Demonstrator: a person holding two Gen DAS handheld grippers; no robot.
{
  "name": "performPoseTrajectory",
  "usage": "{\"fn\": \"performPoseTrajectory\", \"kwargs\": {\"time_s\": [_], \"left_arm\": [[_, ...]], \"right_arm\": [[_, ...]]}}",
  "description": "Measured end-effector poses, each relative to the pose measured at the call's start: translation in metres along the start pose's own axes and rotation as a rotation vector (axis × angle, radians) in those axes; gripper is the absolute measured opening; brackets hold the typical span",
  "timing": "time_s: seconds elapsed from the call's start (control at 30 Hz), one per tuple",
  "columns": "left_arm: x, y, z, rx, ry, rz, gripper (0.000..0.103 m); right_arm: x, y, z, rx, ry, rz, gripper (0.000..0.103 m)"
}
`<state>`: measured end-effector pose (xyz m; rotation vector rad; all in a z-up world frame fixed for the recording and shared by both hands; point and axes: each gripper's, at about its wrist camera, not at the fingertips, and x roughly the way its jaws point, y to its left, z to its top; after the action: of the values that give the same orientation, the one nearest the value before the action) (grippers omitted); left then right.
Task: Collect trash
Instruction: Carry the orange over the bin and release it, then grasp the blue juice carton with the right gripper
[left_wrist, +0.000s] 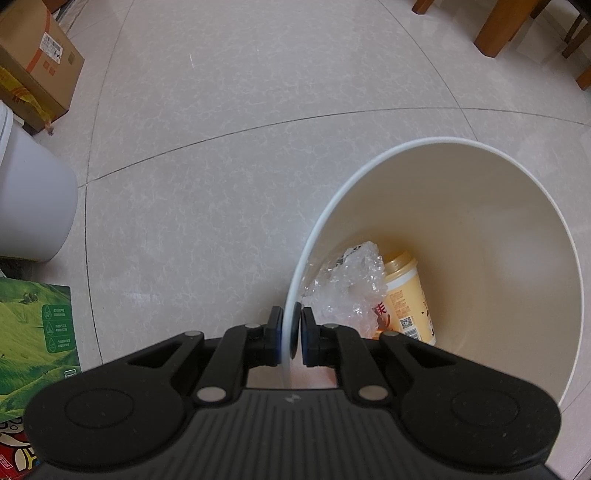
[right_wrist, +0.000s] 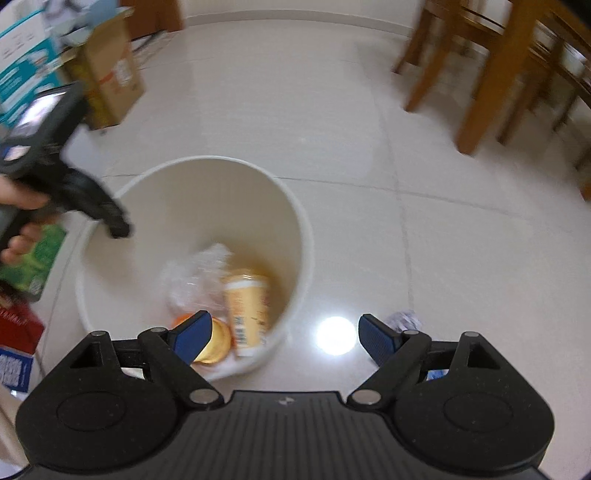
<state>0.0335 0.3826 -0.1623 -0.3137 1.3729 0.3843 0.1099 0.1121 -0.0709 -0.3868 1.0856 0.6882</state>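
My left gripper (left_wrist: 295, 325) is shut on the near-left rim of the white trash bin (left_wrist: 443, 141), one pad inside the wall and one outside. In the bin lie crumpled clear plastic (left_wrist: 351, 288) and a yellow cup (left_wrist: 406, 295). In the right wrist view the bin (right_wrist: 192, 161) sits below and left of centre, holding the plastic (right_wrist: 195, 277), the cup (right_wrist: 247, 306) and a gold lid (right_wrist: 218, 339). A hand holds the left gripper (right_wrist: 118, 229) at its left rim. My right gripper (right_wrist: 284, 328) hangs open and empty over the bin's near-right edge. A crumpled wad (right_wrist: 404, 319) lies on the floor beyond its right finger.
A cardboard box (left_wrist: 37, 62) and a white bucket (left_wrist: 29, 199) stand to the left, with a green carton (left_wrist: 33, 339) nearer. Wooden chair and table legs (right_wrist: 480, 85) rise at the far right. Pale tiled floor (left_wrist: 221, 147) surrounds the bin.
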Motion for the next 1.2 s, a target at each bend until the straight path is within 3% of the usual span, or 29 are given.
{"fn": "performPoseTrajectory", "kwargs": {"time_s": [0.2, 0.63, 0.83, 1.2], "left_arm": [[0.0, -0.001, 0.0, 0.002, 0.0, 0.003, 0.008], [-0.001, -0.002, 0.0, 0.007, 0.0, 0.004, 0.008], [-0.001, -0.001, 0.0, 0.009, 0.0, 0.003, 0.008], [-0.001, -0.002, 0.001, 0.011, 0.001, 0.002, 0.008]], "right_arm": [[0.025, -0.044, -0.038, 0.151, 0.027, -0.059, 0.09], [0.159, -0.108, -0.122, 0.526, 0.24, -0.16, 0.089], [0.212, -0.126, -0.145, 0.632, 0.306, -0.202, 0.089], [0.258, -0.14, -0.152, 0.703, 0.293, -0.276, 0.088]]}}
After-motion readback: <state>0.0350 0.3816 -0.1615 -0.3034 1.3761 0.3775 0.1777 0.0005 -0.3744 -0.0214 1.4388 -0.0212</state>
